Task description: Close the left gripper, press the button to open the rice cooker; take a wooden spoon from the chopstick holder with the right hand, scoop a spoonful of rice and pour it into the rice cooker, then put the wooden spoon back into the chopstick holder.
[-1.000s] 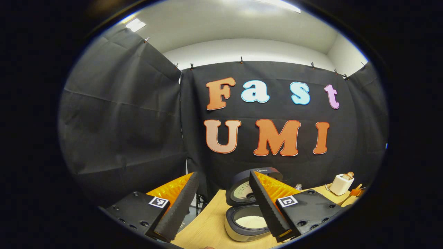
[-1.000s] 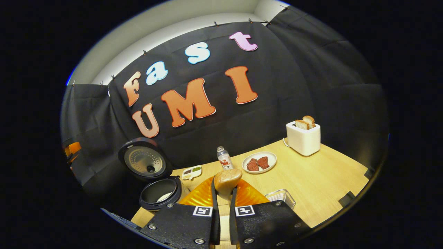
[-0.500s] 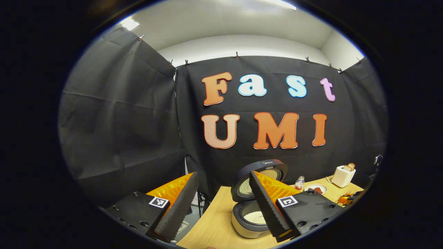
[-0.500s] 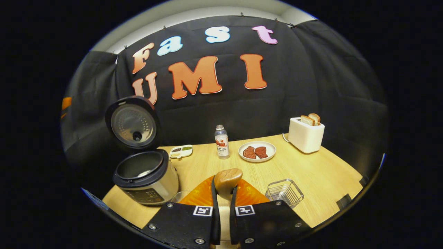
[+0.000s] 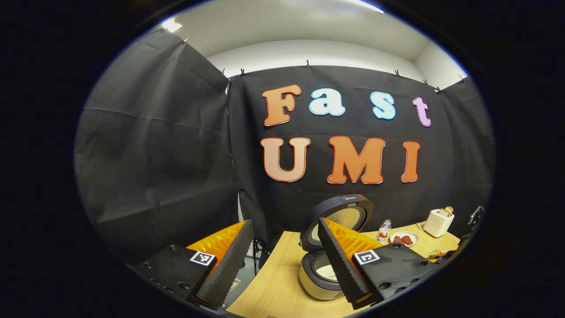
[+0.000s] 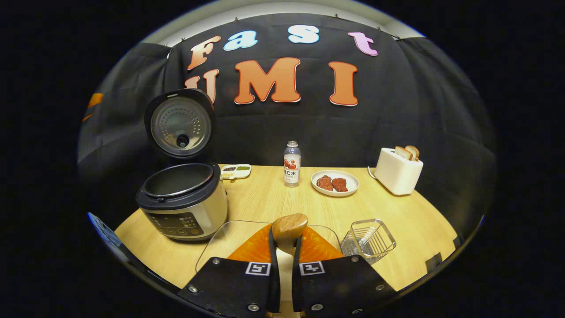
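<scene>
My right gripper is shut on the wooden spoon, whose rounded head sticks out past the fingertips. It hovers over the table's near side, above a clear glass dish. The rice cooker stands to the left with its lid raised. The wire chopstick holder sits just right of the gripper. In the left gripper view, my left gripper is open and holds nothing. It hangs left of and in front of the open rice cooker, which has pale rice in its pot.
At the back of the wooden table stand a small bottle, a plate of meat, a white toaster with bread and a small condiment dish. The table's left edge drops off beside the cooker.
The right gripper view has levelled and drawn back from the cooker toward the table's front, the spoon still gripped. The left gripper has backed off slightly, so the cooker looks smaller.
</scene>
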A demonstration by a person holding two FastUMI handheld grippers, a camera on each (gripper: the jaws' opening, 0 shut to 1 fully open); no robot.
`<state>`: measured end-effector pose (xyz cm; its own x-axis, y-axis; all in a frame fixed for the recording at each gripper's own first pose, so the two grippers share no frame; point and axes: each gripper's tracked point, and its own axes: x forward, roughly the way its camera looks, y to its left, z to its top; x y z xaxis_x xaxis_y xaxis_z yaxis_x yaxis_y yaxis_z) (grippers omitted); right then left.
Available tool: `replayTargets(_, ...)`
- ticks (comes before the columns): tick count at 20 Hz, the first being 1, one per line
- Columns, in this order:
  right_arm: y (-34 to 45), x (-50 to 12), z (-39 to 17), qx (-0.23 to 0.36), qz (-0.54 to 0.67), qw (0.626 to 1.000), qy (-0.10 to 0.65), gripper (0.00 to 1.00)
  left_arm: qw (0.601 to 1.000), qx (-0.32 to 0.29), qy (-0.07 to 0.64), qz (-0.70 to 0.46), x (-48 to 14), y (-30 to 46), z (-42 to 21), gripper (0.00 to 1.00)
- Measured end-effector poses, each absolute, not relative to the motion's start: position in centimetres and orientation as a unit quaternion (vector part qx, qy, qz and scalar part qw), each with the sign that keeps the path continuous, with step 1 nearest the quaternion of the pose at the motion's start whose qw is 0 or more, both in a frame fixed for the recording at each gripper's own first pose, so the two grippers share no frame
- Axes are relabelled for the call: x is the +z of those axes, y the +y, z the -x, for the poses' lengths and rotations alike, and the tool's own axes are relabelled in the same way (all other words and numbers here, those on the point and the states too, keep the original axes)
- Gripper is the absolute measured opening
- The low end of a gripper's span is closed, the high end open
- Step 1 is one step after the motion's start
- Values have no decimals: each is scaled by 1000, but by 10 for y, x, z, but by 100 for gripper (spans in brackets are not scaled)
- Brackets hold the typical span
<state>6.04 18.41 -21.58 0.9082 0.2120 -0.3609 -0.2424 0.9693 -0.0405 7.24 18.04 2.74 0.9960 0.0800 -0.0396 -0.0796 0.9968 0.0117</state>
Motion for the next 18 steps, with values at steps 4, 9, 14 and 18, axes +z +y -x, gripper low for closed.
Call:
replayTargets(4, 190, -222, -49, 120, -11, 974, 194, 10, 999, 35, 19, 0, 29, 180, -70, 100)
replayTargets(9, 199, -224, -42, 116, -107, 965, 208, 10, 999, 34, 15, -1, 33, 180, -74, 98)
replayTargets(14, 209, -230, -40, 110, -246, 938, 217, 10, 999, 25, 19, -8, 30, 172, -77, 95)
replayTargets(18, 201, -236, -44, 89, -290, 928, 217, 10, 1000, 18, 22, -9, 29, 170, -77, 95)
